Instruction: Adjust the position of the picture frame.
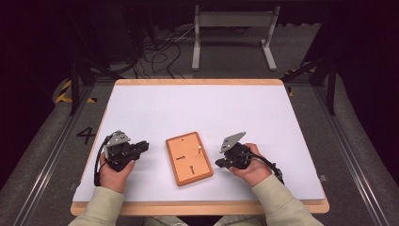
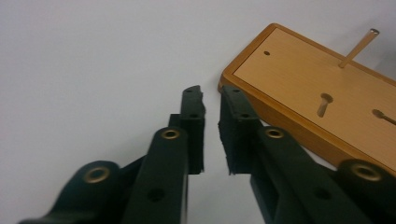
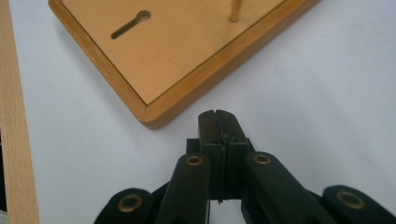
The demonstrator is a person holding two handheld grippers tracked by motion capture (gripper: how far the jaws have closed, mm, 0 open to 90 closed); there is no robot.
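Observation:
An orange wooden board (image 1: 189,158) with keyhole slots lies flat on the white table top, between my two grippers. A thin brass peg (image 1: 200,149) stands up from its right side. In the left gripper view the board (image 2: 317,88) is just right of my left gripper (image 2: 211,100), whose jaws stand a narrow gap apart with nothing between them. The peg (image 2: 358,46) leans at the far end. My right gripper (image 3: 218,116) is shut and empty, its tips a little short of the board's corner (image 3: 154,116). From above, the left gripper (image 1: 145,145) and right gripper (image 1: 220,163) flank the board.
The white sheet (image 1: 197,108) covers a wood-edged table (image 1: 197,207). A strip of that wooden edge (image 3: 11,116) shows at the left of the right gripper view. Beyond the table stand a grey metal frame (image 1: 233,35) and loose cables (image 1: 160,52) on the floor.

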